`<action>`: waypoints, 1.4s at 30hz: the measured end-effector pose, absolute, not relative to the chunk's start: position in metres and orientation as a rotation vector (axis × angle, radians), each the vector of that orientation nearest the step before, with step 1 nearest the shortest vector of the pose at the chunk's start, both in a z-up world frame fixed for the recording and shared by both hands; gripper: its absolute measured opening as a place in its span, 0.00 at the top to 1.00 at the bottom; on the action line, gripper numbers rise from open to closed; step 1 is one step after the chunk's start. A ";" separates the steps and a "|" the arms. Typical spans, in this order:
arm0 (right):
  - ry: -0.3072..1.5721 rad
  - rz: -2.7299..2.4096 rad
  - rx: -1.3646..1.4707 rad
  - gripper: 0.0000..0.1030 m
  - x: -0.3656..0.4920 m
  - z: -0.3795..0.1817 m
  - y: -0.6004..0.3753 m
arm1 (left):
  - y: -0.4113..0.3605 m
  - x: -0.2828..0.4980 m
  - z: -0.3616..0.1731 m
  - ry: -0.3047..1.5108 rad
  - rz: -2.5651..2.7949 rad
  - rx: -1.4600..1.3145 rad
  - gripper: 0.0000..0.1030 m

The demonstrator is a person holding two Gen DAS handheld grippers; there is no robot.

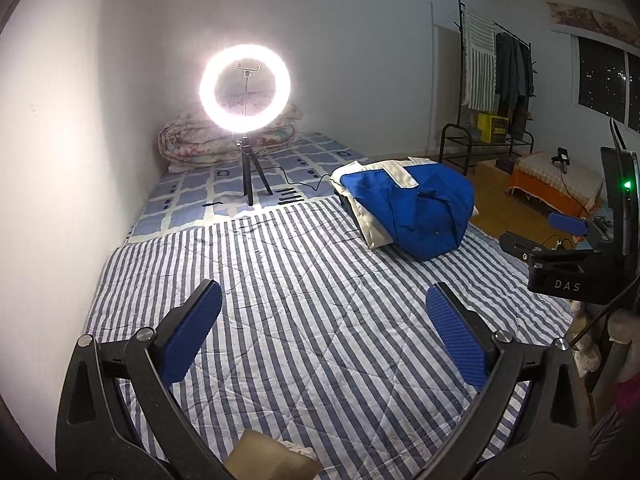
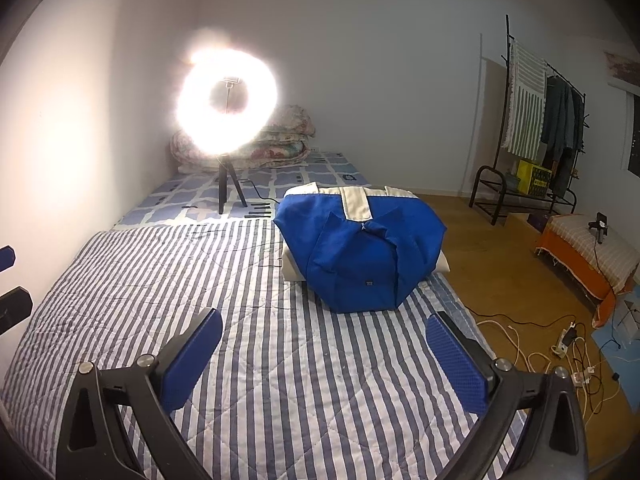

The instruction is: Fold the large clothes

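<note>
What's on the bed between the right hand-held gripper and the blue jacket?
Nothing but bare striped quilt. In the right wrist view, the open right hand-held gripper hangs above the stripes, and the folded blue jacket lies farther back.

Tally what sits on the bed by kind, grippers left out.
Folded blue and white garment: 1
Ring light on tripod: 1
Folded floral quilt: 1
Striped quilt spread as the work surface: 1
Total: 4

A bed (image 2: 100,280) is covered by a striped quilt (image 2: 280,360); on it are seen a folded blue garment (image 2: 360,256), a ring light (image 2: 228,100) and folded bedding (image 2: 280,140).
</note>
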State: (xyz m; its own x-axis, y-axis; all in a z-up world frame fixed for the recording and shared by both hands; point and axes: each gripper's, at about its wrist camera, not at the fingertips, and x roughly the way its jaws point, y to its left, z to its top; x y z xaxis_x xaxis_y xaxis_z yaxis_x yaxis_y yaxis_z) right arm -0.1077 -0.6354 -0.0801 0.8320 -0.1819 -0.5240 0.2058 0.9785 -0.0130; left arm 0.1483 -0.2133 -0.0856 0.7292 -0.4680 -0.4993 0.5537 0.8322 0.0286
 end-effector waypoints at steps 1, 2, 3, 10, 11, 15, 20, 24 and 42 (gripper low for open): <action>0.550 -0.207 0.045 0.00 -0.108 -0.080 -0.635 | -0.214 0.148 -0.086 0.497 -0.563 0.184 0.00; 0.548 -0.206 0.045 0.00 -0.109 -0.080 -0.634 | -0.215 0.148 -0.087 0.496 -0.559 0.188 0.00; 0.546 -0.205 0.045 0.00 -0.109 -0.080 -0.634 | -0.215 0.147 -0.087 0.496 -0.555 0.190 0.00; 0.545 -0.207 0.045 0.00 -0.111 -0.081 -0.634 | -0.219 0.145 -0.091 0.499 -0.556 0.207 0.00; 0.544 -0.207 0.047 0.00 -0.111 -0.081 -0.634 | -0.220 0.145 -0.091 0.498 -0.556 0.208 0.00; 0.545 -0.207 0.051 0.00 -0.112 -0.081 -0.634 | -0.221 0.143 -0.091 0.495 -0.558 0.208 0.00; 0.546 -0.211 0.053 0.00 -0.113 -0.082 -0.634 | -0.221 0.143 -0.091 0.495 -0.559 0.209 0.00; 0.546 -0.211 0.051 0.00 -0.114 -0.082 -0.634 | -0.221 0.143 -0.091 0.494 -0.559 0.209 0.00; 0.551 -0.207 0.050 0.00 -0.114 -0.084 -0.630 | -0.222 0.142 -0.090 0.493 -0.558 0.209 0.00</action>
State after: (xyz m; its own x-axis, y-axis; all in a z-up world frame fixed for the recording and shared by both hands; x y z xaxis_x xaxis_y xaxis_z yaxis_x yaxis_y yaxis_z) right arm -0.1139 -0.6304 -0.0844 0.8316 -0.1818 -0.5248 0.2085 0.9780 -0.0083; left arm 0.1421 -0.2216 -0.0901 0.7362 -0.4550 -0.5009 0.5530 0.8312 0.0578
